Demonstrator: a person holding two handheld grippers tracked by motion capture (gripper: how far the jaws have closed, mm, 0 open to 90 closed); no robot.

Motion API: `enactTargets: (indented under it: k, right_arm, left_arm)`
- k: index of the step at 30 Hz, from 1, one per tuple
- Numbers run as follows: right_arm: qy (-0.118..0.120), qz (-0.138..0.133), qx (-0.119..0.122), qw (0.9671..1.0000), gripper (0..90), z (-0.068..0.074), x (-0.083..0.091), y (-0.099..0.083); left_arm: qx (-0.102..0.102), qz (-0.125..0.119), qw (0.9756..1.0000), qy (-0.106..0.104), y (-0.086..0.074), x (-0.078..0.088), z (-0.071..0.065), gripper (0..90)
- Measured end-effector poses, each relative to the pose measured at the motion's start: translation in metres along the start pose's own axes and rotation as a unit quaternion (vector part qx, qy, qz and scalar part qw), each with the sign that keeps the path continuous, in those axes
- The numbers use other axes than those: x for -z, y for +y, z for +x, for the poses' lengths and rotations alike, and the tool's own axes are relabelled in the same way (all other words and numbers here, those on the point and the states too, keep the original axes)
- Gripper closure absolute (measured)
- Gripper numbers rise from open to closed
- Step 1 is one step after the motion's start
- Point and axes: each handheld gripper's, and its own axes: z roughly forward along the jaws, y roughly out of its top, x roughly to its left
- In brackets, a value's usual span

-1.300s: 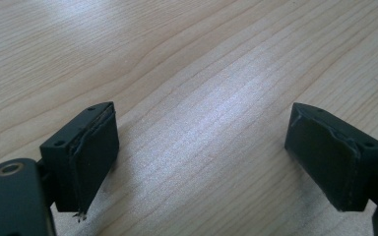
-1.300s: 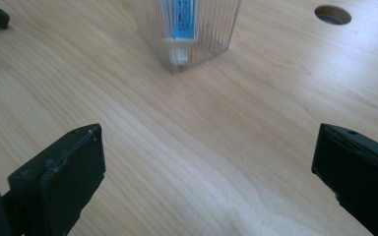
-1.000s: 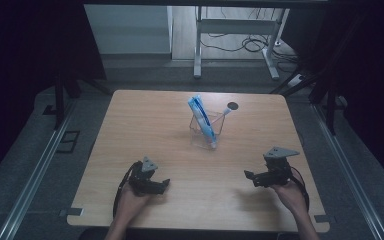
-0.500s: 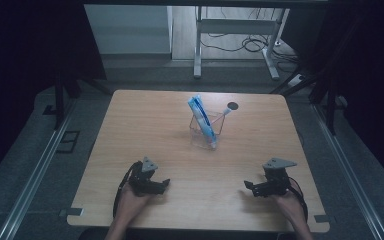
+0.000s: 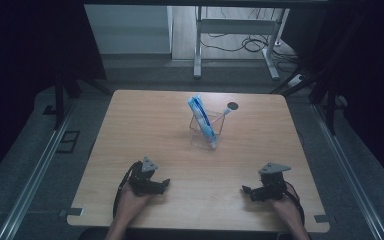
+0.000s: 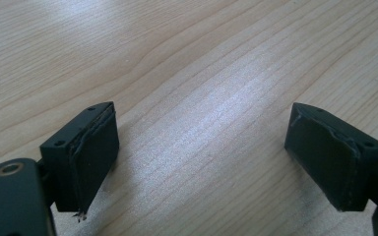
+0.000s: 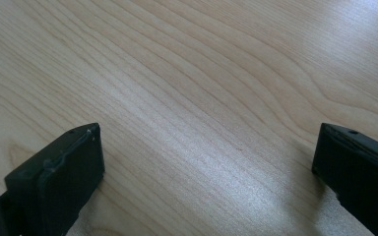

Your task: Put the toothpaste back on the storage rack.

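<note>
A clear holder [image 5: 206, 131] stands at the middle of the wooden table [image 5: 145, 125], with a blue-and-white toothpaste tube [image 5: 201, 119] leaning in it and a toothbrush [image 5: 219, 117] poking out to the right. My left gripper [image 5: 163, 184] rests near the front left edge, held by a hand, jaws pointing right. My right gripper [image 5: 246, 190] rests near the front right edge, jaws pointing left. In the left gripper view the left gripper [image 6: 202, 157] is open over bare wood. In the right gripper view the right gripper [image 7: 209, 172] is open wide, nothing between its pads.
A small dark round spot [image 5: 233, 106] lies on the table behind the holder. Metal rails [image 5: 35, 170] run along both sides of the table on the floor. A desk frame [image 5: 235, 40] with cables stands beyond the far edge.
My right gripper has drawn back toward the front edge and lowered to the table. The left gripper has stayed where it was.
</note>
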Motion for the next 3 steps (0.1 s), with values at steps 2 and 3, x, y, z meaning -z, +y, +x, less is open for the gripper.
enactTargets:
  k: [2,3]
  right_arm:
    - [-0.001,0.000,-0.001,1.0000,0.0,0.0000,0.0002,-0.0001]
    - [-0.001,0.000,-0.001,1.0000,0.0,0.0000,0.0002,-0.0001]
  left_arm:
    - [0.000,0.000,1.0000,0.000,0.0000,0.0000,0.0001,13.1]
    - [0.000,0.000,1.0000,0.000,0.0000,0.0000,0.0001,13.1]
